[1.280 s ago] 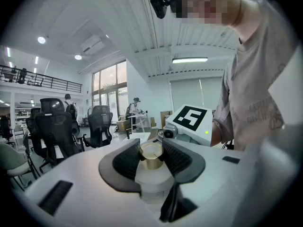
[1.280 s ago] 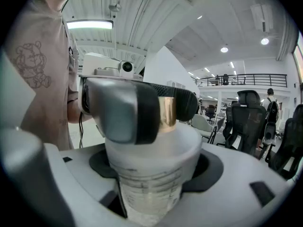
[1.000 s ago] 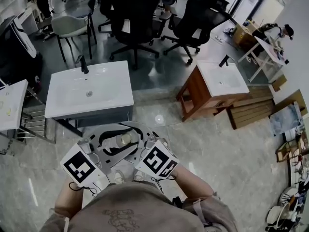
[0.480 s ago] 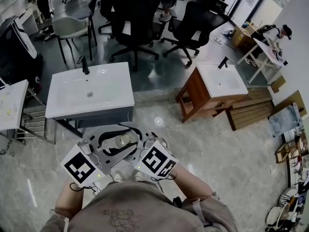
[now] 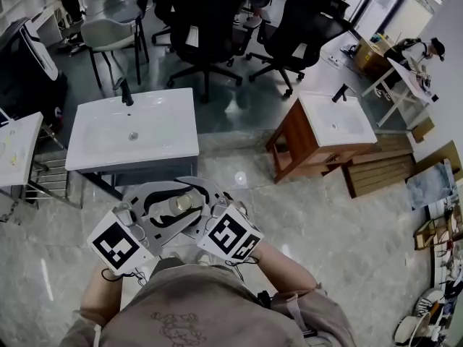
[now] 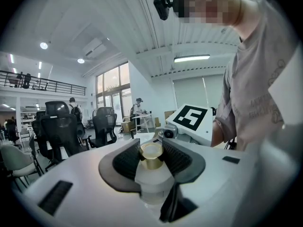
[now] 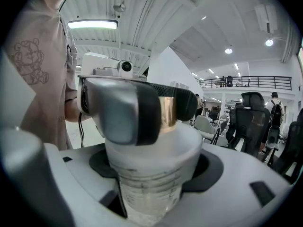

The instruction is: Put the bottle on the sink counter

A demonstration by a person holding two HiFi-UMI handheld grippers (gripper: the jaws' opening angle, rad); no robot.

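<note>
Showing the bottle point(image 5: 181, 203) upright, grasped by both grippers at once. Pinched at its gold cap point(image 6: 151, 157) between the ribbed pads of the left gripper point(image 6: 151, 150), clenched on the cap's sides. Clasped round its translucent body, just below those pads, by the right gripper point(image 7: 156, 169), likewise clenched. Held in the air well short of the white sink counter point(image 5: 134, 132), ahead of both grippers and toward the left gripper's side. Flanked farther ahead, on the right gripper's side, by a wooden sink cabinet point(image 5: 318, 139).
</note>
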